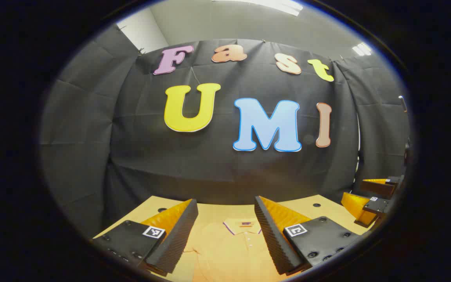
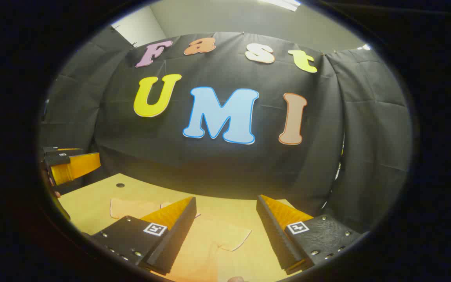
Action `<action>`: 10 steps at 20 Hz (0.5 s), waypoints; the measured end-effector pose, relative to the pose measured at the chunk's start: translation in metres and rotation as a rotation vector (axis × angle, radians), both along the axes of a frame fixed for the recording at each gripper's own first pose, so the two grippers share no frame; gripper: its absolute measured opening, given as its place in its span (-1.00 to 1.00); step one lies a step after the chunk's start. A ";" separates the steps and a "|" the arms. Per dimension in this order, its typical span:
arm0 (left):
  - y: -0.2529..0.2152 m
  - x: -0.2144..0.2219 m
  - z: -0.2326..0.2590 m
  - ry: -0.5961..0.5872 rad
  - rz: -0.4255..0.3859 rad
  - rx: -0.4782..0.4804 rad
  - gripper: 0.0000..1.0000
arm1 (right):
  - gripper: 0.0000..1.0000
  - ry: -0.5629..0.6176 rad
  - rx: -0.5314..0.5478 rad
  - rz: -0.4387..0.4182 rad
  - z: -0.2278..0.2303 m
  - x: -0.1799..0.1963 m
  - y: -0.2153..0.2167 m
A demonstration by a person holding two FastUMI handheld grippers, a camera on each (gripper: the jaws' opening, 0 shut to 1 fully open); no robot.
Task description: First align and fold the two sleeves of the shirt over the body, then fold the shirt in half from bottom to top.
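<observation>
Left gripper view puts your left claw (image 1: 225, 231) above the near part of the desk (image 1: 210, 211), its two fingers spread wide with nothing between them; below that gap the shirt (image 1: 229, 250) lies flat on the desk, its collar (image 1: 243, 225) toward the booth wall and a row of small buttons running down from it toward you; the shirt's colour is close to the desk's, so its outer edges are hard to trace here; at the right edge of this view your right claw (image 1: 370, 199) hangs above the desk, well apart from the shirt's collar.

Right gripper view has your right claw (image 2: 225, 231) likewise held wide apart and gripping nothing, raised over the desk (image 2: 92, 199); under it one sleeve (image 2: 225, 237) of the shirt spreads out flat, and another patch of the cloth shows farther left beyond the left finger; your left claw (image 2: 73, 166) shows at the left edge, held above the desk and clear of the cloth; whether its fingers are apart you cannot tell from this side.
</observation>
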State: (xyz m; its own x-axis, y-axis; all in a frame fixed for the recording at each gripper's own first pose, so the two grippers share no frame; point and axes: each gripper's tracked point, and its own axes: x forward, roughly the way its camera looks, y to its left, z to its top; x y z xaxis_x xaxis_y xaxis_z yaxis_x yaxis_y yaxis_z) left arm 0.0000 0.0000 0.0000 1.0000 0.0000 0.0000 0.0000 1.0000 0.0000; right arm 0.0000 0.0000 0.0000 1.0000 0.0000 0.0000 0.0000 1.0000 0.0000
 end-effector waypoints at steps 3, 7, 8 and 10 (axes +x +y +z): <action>0.002 -0.004 0.000 0.001 0.009 0.004 0.90 | 0.92 0.003 0.003 0.007 0.000 0.002 0.001; 0.002 -0.003 -0.001 0.008 0.018 -0.002 0.90 | 0.92 0.017 0.010 0.013 -0.003 0.006 -0.002; 0.002 -0.003 -0.002 0.014 0.021 -0.003 0.90 | 0.91 0.022 0.014 0.017 -0.005 0.007 -0.003; 0.003 -0.004 -0.004 0.022 0.029 -0.010 0.90 | 0.92 0.029 0.013 0.020 -0.007 0.011 -0.004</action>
